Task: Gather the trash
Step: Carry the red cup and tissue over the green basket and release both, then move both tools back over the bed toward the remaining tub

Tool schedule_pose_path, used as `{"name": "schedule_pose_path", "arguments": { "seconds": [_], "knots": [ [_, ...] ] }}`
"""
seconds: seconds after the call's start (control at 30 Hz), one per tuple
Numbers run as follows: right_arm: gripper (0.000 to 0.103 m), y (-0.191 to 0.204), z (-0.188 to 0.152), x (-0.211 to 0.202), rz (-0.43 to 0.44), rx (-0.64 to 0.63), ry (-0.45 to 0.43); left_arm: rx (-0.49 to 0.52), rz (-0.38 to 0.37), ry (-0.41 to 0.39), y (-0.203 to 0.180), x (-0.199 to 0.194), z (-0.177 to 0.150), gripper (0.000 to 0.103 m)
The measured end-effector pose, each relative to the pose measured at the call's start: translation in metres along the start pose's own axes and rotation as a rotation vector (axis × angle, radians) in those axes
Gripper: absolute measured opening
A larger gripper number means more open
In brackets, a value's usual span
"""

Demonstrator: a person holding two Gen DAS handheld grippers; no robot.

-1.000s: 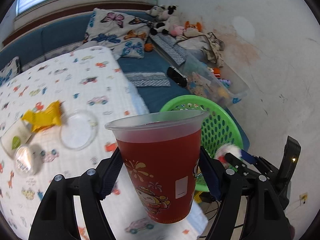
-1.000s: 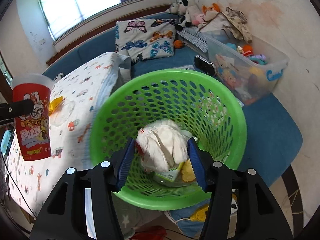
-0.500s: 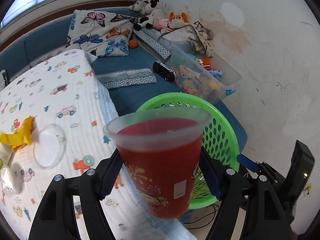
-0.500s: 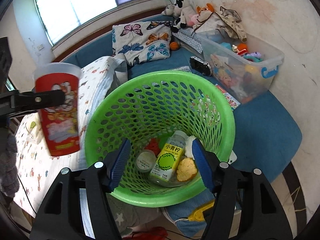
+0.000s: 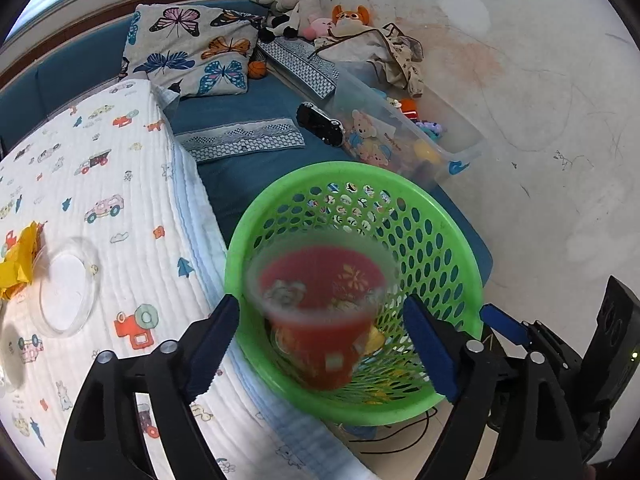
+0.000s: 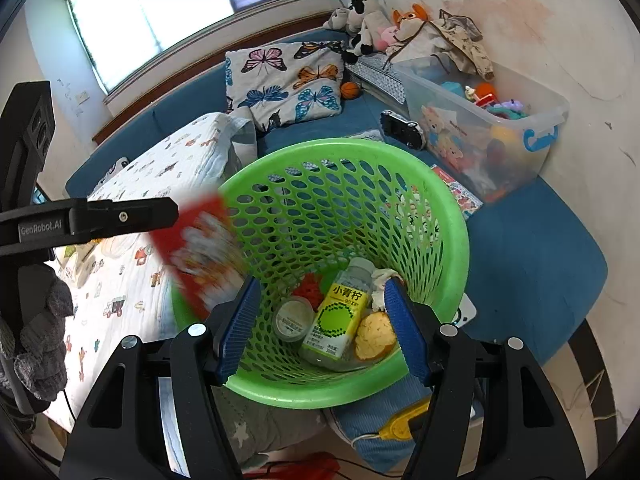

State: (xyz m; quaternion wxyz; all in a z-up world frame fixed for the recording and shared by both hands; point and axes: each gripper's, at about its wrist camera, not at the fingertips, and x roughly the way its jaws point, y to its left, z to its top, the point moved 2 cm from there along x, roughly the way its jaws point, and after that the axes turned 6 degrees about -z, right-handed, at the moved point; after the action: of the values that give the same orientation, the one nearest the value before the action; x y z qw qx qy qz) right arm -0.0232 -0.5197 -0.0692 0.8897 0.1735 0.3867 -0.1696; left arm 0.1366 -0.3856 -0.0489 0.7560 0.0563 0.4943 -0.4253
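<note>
A red paper cup [image 5: 320,312] is blurred and loose in the air, tipping over the near rim of the green basket [image 5: 460,256]. It also shows in the right wrist view [image 6: 200,252] at the basket's left rim [image 6: 448,208]. My left gripper [image 5: 320,344] is open, its jaws apart from the cup. My right gripper [image 6: 322,320] is open and empty above the basket. Inside lie a yellow-green bottle [image 6: 336,316], a small round tub [image 6: 293,317], crumpled paper [image 6: 376,334] and a red scrap [image 6: 308,286].
A car-print quilt [image 5: 100,184] covers the table left of the basket, with a clear lid [image 5: 66,286] and a yellow wrapper [image 5: 18,258] on it. A clear toy bin [image 5: 400,136] stands behind the basket by the wall. A butterfly pillow [image 5: 192,52] lies on the blue couch.
My left gripper moved over the basket and opened; the red cup left its jaws and is falling. My right gripper let go of a white wad into the basket one second ago and stays open.
</note>
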Motion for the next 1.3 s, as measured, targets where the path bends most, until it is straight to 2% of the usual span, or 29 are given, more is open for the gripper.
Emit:
{"name": "schedule_pose_path", "arguments": {
  "seconds": [0.3,0.6,0.83,1.3],
  "knots": [
    [0.065,0.014,0.000,-0.008,0.012,-0.019,-0.011,-0.002,-0.006,-0.026,0.008,-0.022,-0.011,0.082],
    [0.065,0.039,0.002,-0.018,0.038,-0.062,-0.025,-0.056,0.031,-0.080,0.040,-0.061,-0.035,0.082],
    [0.066,0.081,0.008,-0.019,0.079,-0.139,-0.032,-0.113,0.114,-0.128,0.084,-0.098,-0.059,0.082],
    [0.066,0.182,0.014,0.009,0.185,-0.298,0.010,-0.338,0.254,-0.198,0.191,-0.160,-0.105,0.082]
  ]
}}
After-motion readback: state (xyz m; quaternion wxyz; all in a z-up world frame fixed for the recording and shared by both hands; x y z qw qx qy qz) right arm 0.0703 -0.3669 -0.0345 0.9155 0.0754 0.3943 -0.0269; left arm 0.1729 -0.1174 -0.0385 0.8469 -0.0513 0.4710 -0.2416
